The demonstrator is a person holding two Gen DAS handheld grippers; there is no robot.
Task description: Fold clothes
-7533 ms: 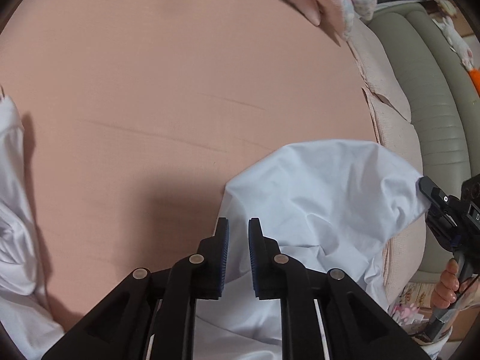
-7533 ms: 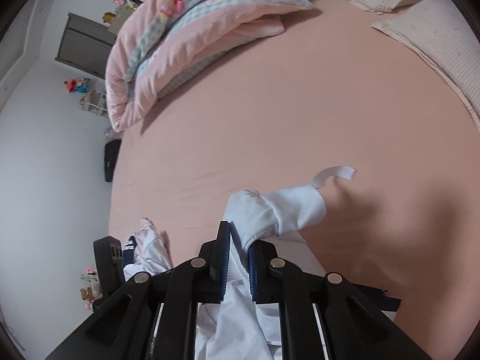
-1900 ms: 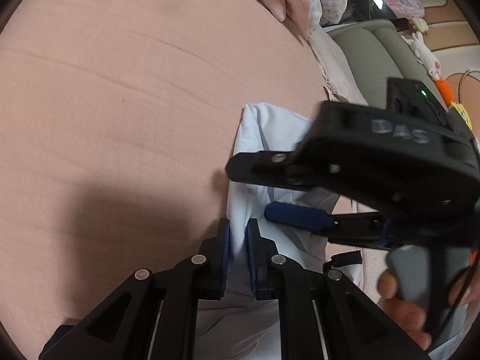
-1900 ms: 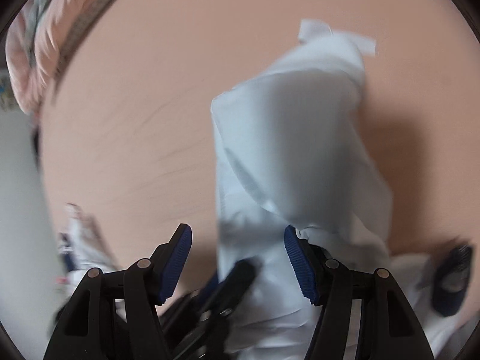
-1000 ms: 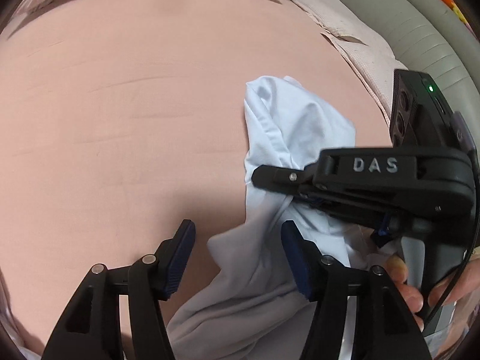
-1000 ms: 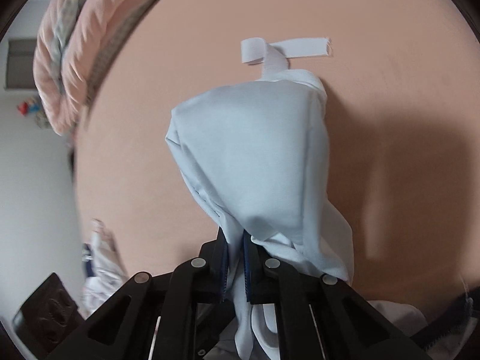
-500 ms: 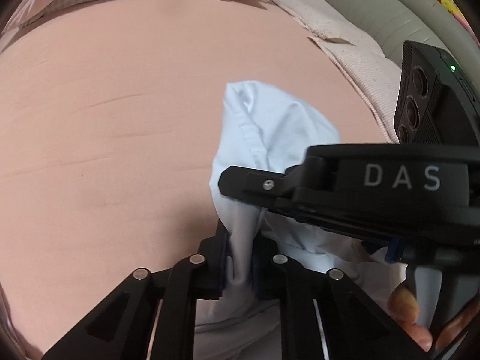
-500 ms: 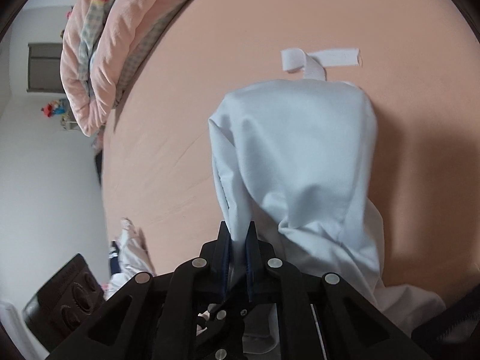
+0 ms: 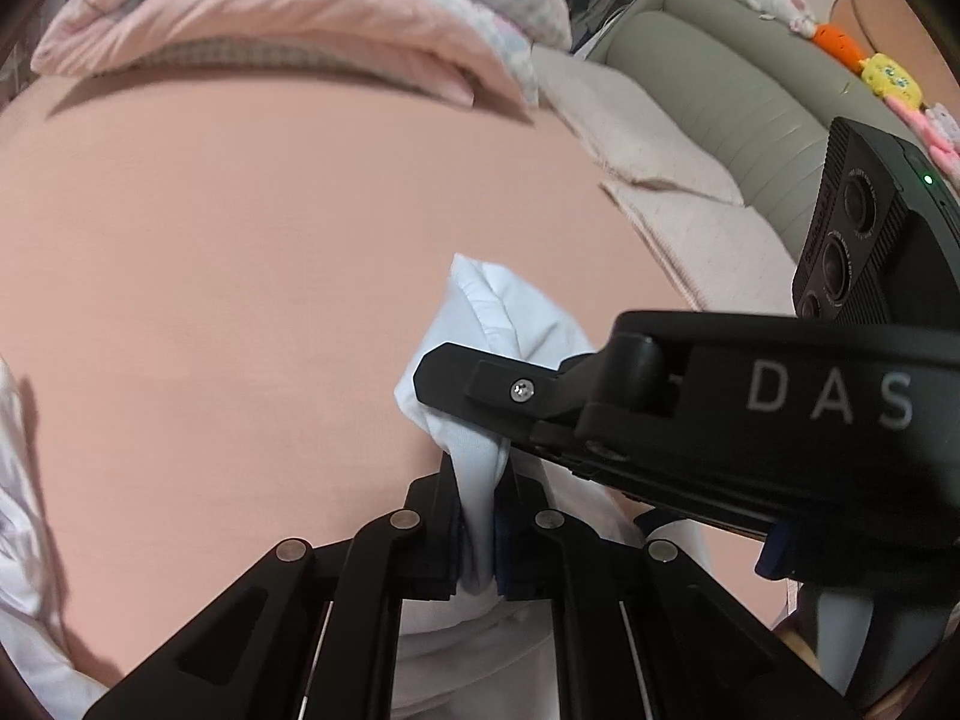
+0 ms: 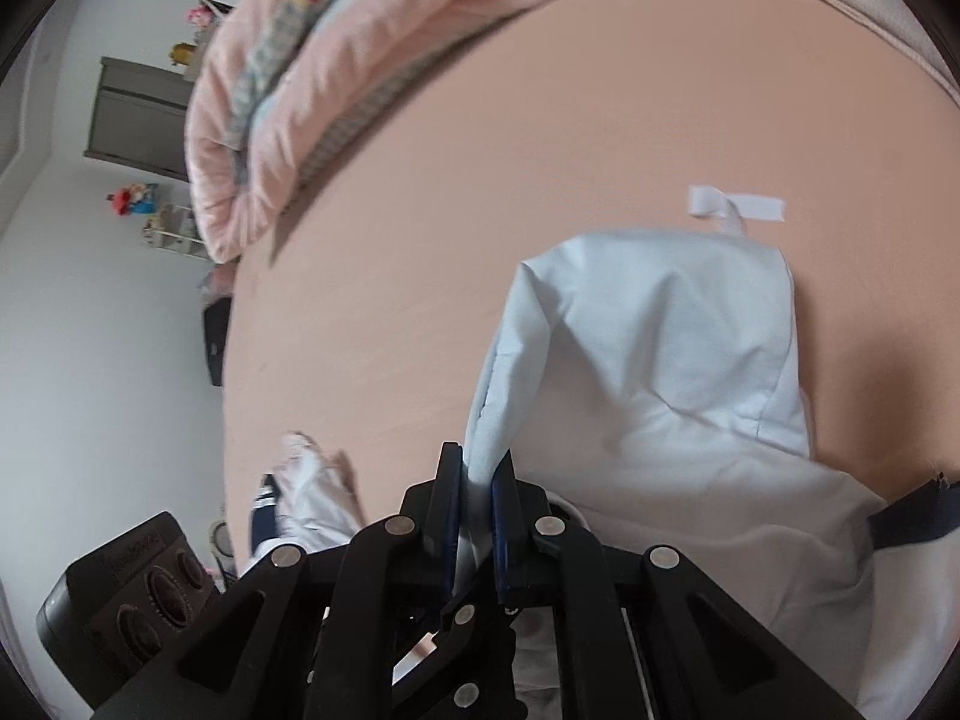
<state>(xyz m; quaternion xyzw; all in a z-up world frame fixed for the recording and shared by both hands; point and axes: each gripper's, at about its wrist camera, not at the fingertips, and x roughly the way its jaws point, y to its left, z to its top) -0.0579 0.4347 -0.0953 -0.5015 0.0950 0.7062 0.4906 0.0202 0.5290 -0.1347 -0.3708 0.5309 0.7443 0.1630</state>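
- Left claw (image 9: 478,531) clamps a fold of the pale blue garment (image 9: 480,330).
- Right claw (image 10: 478,516) grips its edge; the rest drapes ahead onto the bed (image 10: 600,120).

Home bedroom: bed (image 9: 240,276), folded quilt (image 9: 288,6), sofa (image 9: 708,72), plush toys (image 9: 888,81).

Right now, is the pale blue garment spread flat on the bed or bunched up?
Bunched up. The garment drapes in deep folds, pinched in both the left tongs and the right tongs, not lying flat on the bed.
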